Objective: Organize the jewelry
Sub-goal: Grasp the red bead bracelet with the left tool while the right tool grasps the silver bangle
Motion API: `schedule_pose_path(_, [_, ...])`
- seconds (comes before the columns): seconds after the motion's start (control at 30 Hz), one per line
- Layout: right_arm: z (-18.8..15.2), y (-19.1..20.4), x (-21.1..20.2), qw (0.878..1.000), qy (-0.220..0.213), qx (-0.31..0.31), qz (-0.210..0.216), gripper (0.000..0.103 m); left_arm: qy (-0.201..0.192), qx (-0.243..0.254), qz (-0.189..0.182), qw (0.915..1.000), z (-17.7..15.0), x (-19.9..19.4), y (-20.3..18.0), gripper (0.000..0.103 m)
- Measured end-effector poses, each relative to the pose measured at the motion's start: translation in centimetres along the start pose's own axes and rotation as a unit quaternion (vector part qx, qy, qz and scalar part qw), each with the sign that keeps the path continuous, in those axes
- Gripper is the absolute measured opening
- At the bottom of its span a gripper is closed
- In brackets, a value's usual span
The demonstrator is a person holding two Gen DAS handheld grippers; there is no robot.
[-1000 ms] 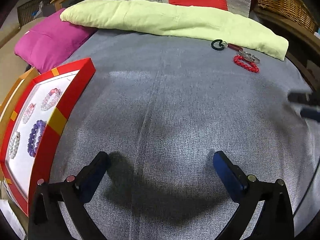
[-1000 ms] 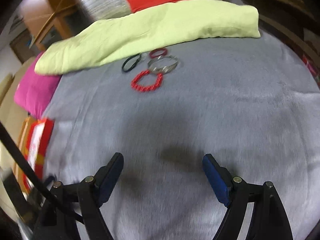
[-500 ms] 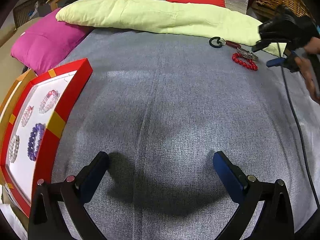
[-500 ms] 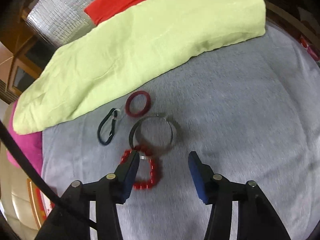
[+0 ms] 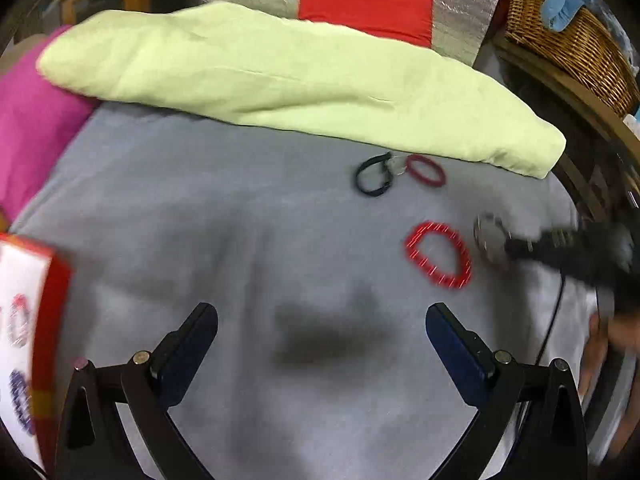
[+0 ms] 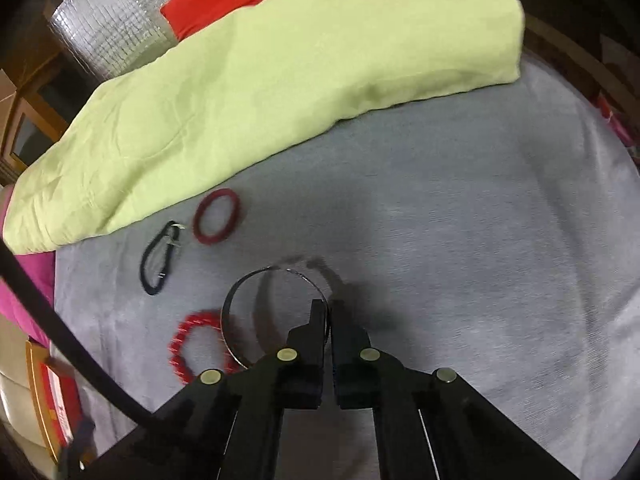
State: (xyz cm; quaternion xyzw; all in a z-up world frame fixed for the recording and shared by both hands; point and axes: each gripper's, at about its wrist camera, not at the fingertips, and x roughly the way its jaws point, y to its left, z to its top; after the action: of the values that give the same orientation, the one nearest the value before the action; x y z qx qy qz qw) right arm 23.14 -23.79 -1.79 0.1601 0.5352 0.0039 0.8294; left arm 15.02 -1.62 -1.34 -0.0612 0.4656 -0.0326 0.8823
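On a grey bed cover [image 6: 460, 220], the right tongs [image 6: 329, 312] have just closed and pinch the rim of a thin silver bangle [image 6: 240, 292], lifted at a tilt. The left tongs [image 5: 320, 328] stand wide apart, holding nothing. A red beaded bracelet [image 6: 192, 344] lies just beside the bangle; farther off rest a black cord bracelet [image 6: 158, 258] and a dark red ring bracelet [image 6: 218, 216] before a pale green pillow [image 6: 280, 60].

Beaded bracelet [image 6: 192, 344] left of bangle [image 6: 240, 300]

bare grey bedspread [image 5: 248, 240] ahead, green pillow [image 5: 280, 76] blocking far edge
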Motion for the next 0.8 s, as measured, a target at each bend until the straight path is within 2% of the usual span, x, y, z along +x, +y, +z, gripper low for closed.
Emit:
schedule_pose_path(0.23, [-1.1,-3.3,-1.2,1.000,-0.012,0.005,0.023,0.004,0.009,0.034,0.027,0.9990,2.3,3.4,-5.0,0.102])
schedule_pose_path(0.27, [-1.2,-3.7,-1.5,1.000,-0.015,0.006,0.026,0.004,0.012,0.037,0.031,0.9988,2.5,3.9,-5.3,0.094])
schedule_pose_path(0.3, [-1.2,-4.0,-1.7,0.999,-0.016,0.006,0.027,0.004,0.025,0.043,0.044,0.9978,2.6,4.9,-5.8,0.079])
schedule_pose_path(0.33, [-1.5,-4.2,-2.0,0.999,-0.018,0.006,0.030,0.004,0.043,0.047,0.047,0.9969,2.5,5.7,-5.9,0.055])
schedule_pose_path(0.37, [-1.8,-4.4,-2.2,0.999,-0.019,0.005,0.032,0.004,0.038,0.047,0.049,0.9970,2.5,5.7,-6.0,0.050])
schedule_pose_path(0.4, [-2.0,-4.4,-2.3,0.999,-0.018,0.003,0.034,0.004,0.027,0.054,0.055,0.9967,2.4,5.5,-6.3,0.025])
schedule_pose_path(0.47, [-3.0,-4.8,-2.9,0.999,-0.017,0.001,0.039,0.004,0.028,0.085,0.065,0.9939,2.0,5.1,-7.2,0.010])
schedule_pose_path(0.67, [-5.0,-3.9,-3.3,0.999,-0.019,0.002,0.048,0.004,0.023,0.086,0.022,0.9958,-0.5,2.6,-5.8,0.010])
schedule_pose_path(0.8, [-6.6,-3.3,-4.0,0.998,-0.025,0.003,0.056,0.004,0.016,0.078,0.008,0.9968,-2.4,0.7,-4.4,0.010])
